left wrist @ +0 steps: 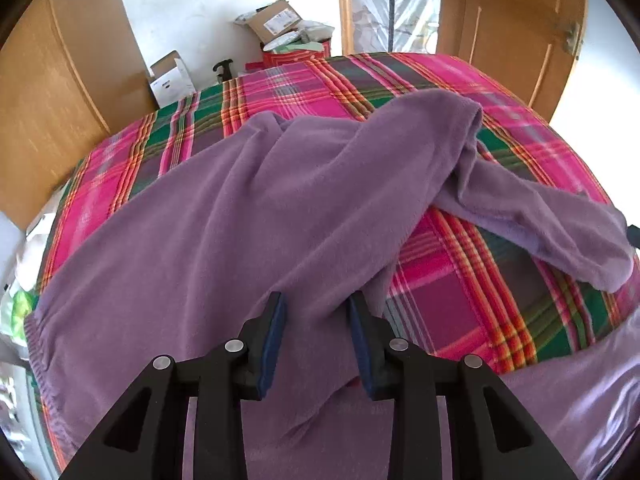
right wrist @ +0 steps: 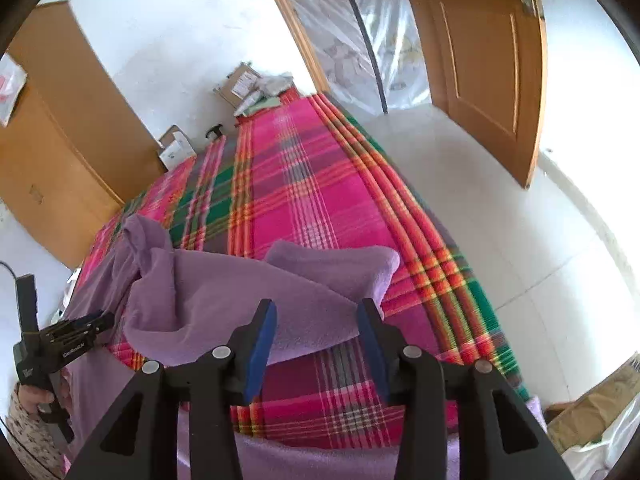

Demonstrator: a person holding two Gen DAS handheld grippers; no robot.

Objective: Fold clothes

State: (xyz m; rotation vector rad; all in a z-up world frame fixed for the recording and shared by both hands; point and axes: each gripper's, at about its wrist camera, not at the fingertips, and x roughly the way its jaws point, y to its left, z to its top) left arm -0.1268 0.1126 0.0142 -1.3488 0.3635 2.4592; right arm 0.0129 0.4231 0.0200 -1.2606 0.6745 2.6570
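A purple fleece garment [left wrist: 224, 216] lies spread and rumpled across a bed with a pink, green and orange plaid cover [left wrist: 452, 304]. One part of it is folded over toward the right. My left gripper [left wrist: 318, 304] points down at the garment's near end, and a bunched fold fills the gap between its blue pads. The right wrist view shows the same left gripper [right wrist: 102, 320] at the garment's left edge, held by a person's hand [right wrist: 36, 396]. My right gripper [right wrist: 318, 308] stands open just over the garment's [right wrist: 224, 292] near right edge, its pads clear of the cloth.
A wooden wardrobe [right wrist: 60, 152] stands left of the bed. Cardboard boxes [left wrist: 276, 20] are piled at the far end. An open wooden door [right wrist: 480, 60] and white floor [right wrist: 520, 240] lie to the right. More boxes [right wrist: 592, 408] sit at the near right corner.
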